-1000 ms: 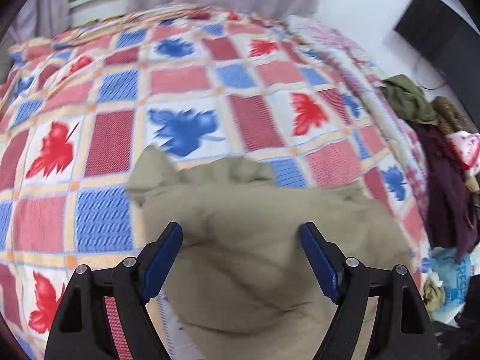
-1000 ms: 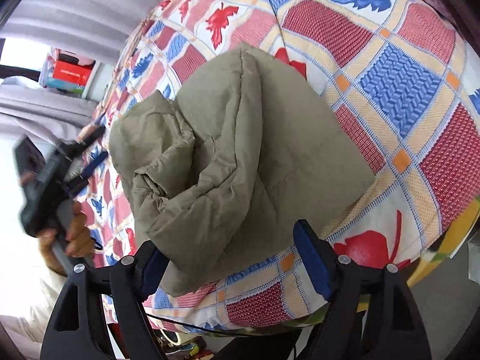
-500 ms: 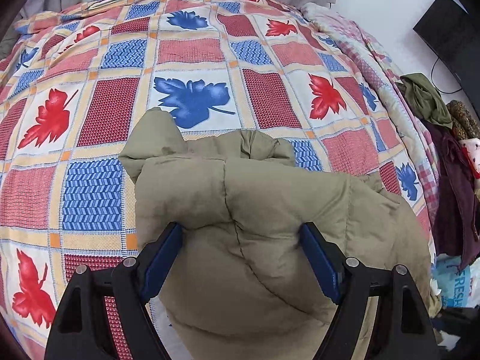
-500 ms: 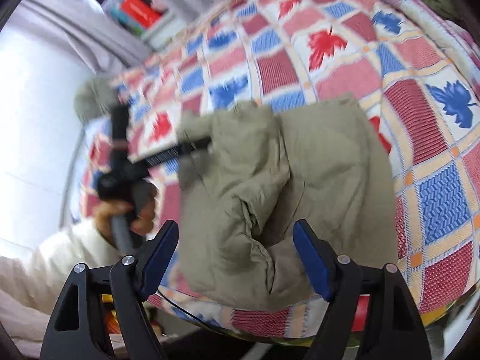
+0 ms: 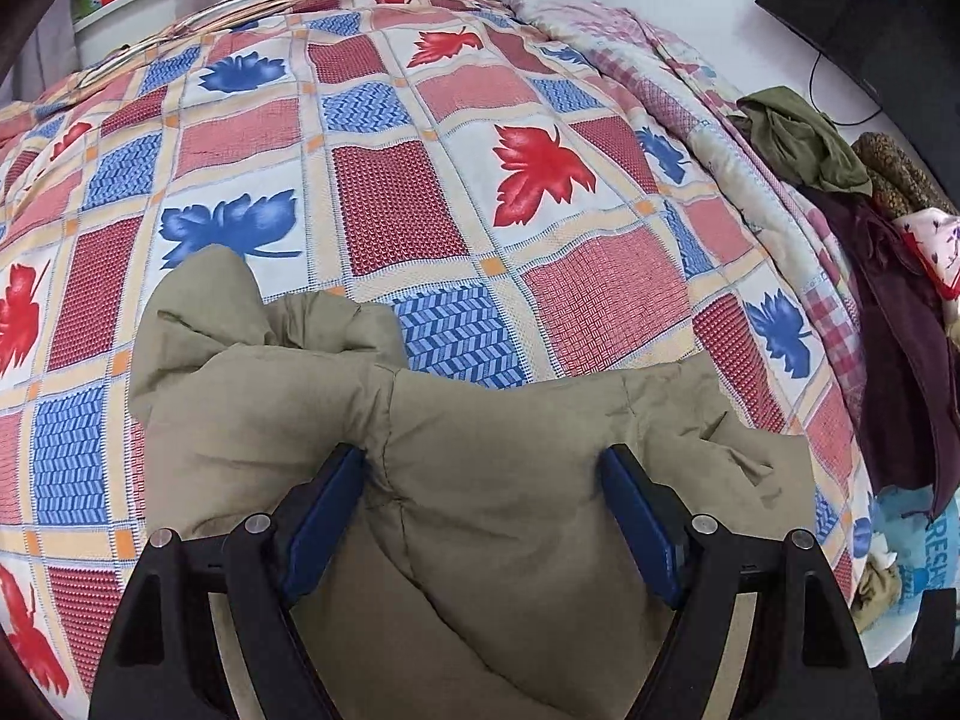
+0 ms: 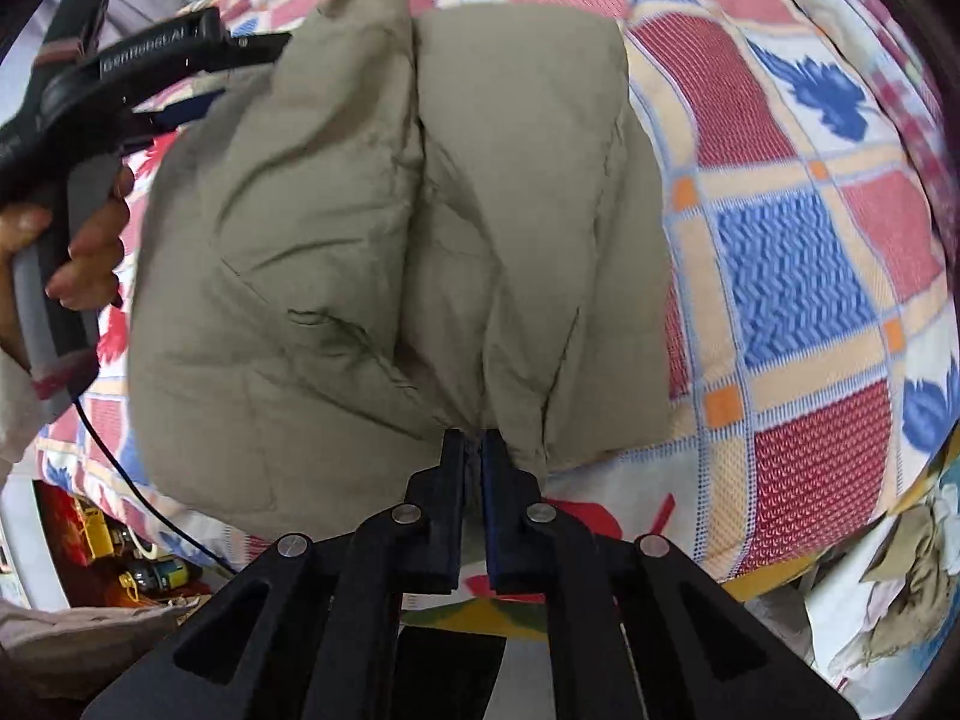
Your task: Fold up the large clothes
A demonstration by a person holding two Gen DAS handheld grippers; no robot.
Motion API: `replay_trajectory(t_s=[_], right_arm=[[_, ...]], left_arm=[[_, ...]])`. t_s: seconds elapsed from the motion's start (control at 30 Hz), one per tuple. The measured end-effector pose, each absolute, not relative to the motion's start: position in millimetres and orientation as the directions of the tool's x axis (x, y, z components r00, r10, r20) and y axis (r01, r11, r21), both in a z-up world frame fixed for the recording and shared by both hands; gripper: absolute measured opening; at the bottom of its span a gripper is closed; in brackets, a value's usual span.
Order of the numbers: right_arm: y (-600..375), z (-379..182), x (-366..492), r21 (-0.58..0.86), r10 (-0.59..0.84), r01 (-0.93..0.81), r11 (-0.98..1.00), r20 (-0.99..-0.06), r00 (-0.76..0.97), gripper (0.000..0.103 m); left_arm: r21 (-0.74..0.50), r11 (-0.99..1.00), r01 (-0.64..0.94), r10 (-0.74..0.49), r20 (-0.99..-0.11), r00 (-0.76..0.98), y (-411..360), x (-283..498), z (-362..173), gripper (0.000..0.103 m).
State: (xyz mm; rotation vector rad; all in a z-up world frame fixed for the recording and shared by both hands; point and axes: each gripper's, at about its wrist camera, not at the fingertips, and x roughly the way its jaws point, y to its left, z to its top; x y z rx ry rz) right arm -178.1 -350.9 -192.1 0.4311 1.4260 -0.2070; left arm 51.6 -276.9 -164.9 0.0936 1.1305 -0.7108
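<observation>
The padded olive jacket (image 6: 384, 228) lies bunched on the near part of the quilted bedspread (image 5: 372, 204), close to the bed's near edge. I judge it light for its bulk, soft and springy: the filling will puff back out of any crease, and the smooth shell looks a little slippery, so a shallow bite on one layer could slide off. A seam, the hem or a doubled edge, where the cloth is thin enough for the pads to close right down, is where I would take hold of it.

My right gripper (image 6: 474, 450) is clenched on just such a place: its pads have come together on a pinch of fabric at the jacket's near edge, where two puffy lobes meet in a crease, and the rest of the garment spreads away from it toward the far side. How many layers I have caught I cannot say, because the fold hides the inside of the pinch.

My left gripper (image 5: 480, 480) stands wide open over the jacket's left part, pointing steeply down. A thick roll of the padding bulges up between the blue pads (image 5: 324, 516) and seems to brush the left one, but nothing is squeezed. In the right wrist view that gripper reaches the jacket's far left corner, held in the person's hand (image 6: 90, 240).
</observation>
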Motion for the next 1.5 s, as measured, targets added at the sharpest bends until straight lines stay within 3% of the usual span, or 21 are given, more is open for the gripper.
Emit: replay_trajectory(t_s=[0.07, 0.2, 0.27, 0.33, 0.37, 0.4, 0.53, 0.57, 0.63, 0.67, 0.7, 0.83, 0.97, 1.1, 1.27, 1.5], right_arm=[[-354.9, -207.0, -181.7, 0.104, 0.067, 0.398, 0.911, -0.992, 0.105, 0.0], [-377.1, -189.8, -195.5, 0.285, 0.183, 0.46, 0.841, -0.95, 0.254, 0.0], [-391.0, -165.1, -203.4, 0.368, 0.195, 0.478, 0.797, -0.907, 0.373, 0.009], [-412.1, -150.4, -206.0, 0.438, 0.198, 0.513, 0.738, -0.868, 0.456, 0.035], [-423.1, -148.2, -204.8, 0.47, 0.199, 0.527, 0.708, -0.849, 0.489, 0.068], [-433.1, -148.1, -202.3, 0.508, 0.21, 0.528, 0.68, -0.826, 0.523, 0.078], [-464.4, -168.9, -161.7, 0.612, 0.288, 0.526, 0.59, -0.769, 0.571, 0.076], [-470.7, -177.3, -147.6, 0.641, 0.324, 0.53, 0.555, -0.753, 0.572, 0.07], [-476.2, -196.7, -125.9, 0.663, 0.383, 0.557, 0.5, -0.746, 0.545, 0.022], [-475.6, -197.8, -117.2, 0.646, 0.371, 0.564, 0.514, -0.761, 0.533, 0.012], [-474.5, -190.5, -107.8, 0.629, 0.345, 0.542, 0.557, -0.769, 0.538, 0.01], [-473.5, -167.6, -83.6, 0.505, 0.231, 0.499, 0.705, -0.827, 0.512, 0.008], [-487.9, -198.1, -66.1, 0.368, 0.171, 0.527, 0.767, -0.907, 0.384, 0.008], [-498.5, -202.2, -75.3, 0.392, 0.19, 0.563, 0.728, -0.904, 0.383, 0.011], [-484.5, -147.1, -104.0, 0.405, 0.147, 0.536, 0.741, -0.876, 0.459, 0.014], [-420.8, -109.1, -120.3, 0.517, 0.303, 0.363, 0.776, -0.809, 0.505, 0.014]], left_arm=[[-0.265, 0.782, 0.564, -0.459, -0.857, 0.235, -281.9, 50.8, -169.4, 0.082], [-0.258, 0.783, 0.566, -0.454, -0.859, 0.236, -278.0, 51.6, -171.5, 0.082], [-0.263, 0.785, 0.562, -0.455, -0.859, 0.234, -276.1, 52.8, -172.6, 0.082], [-0.26, 0.786, 0.561, -0.452, -0.86, 0.235, -276.4, 52.3, -172.2, 0.082], [-0.258, 0.786, 0.561, -0.451, -0.861, 0.236, -275.6, 52.8, -172.5, 0.082], [-0.257, 0.787, 0.561, -0.45, -0.861, 0.236, -275.2, 52.7, -172.3, 0.082], [-0.266, 0.789, 0.555, -0.454, -0.86, 0.234, -274.3, 52.8, -171.2, 0.082], [-0.266, 0.791, 0.55, -0.453, -0.86, 0.235, -273.8, 53.0, -170.5, 0.082], [-0.265, 0.799, 0.54, -0.448, -0.861, 0.241, -273.5, 54.4, -167.7, 0.082], [-0.263, 0.803, 0.535, -0.446, -0.86, 0.246, -273.9, 55.3, -166.7, 0.082], [-0.261, 0.806, 0.531, -0.443, -0.861, 0.25, -275.5, 56.4, -166.4, 0.082], [-0.238, 0.826, 0.511, -0.414, -0.872, 0.261, -297.5, 61.7, -171.4, 0.082], [-0.205, 0.832, 0.516, -0.382, -0.885, 0.266, -317.1, 59.6, -176.1, 0.082], [-0.186, 0.827, 0.531, -0.373, -0.887, 0.27, -317.0, 55.8, -176.8, 0.082], [-0.189, 0.824, 0.534, -0.378, -0.886, 0.27, -312.5, 54.7, -176.4, 0.082], [-0.185, 0.825, 0.534, -0.375, -0.887, 0.271, -312.2, 54.0, -175.8, 0.082]])
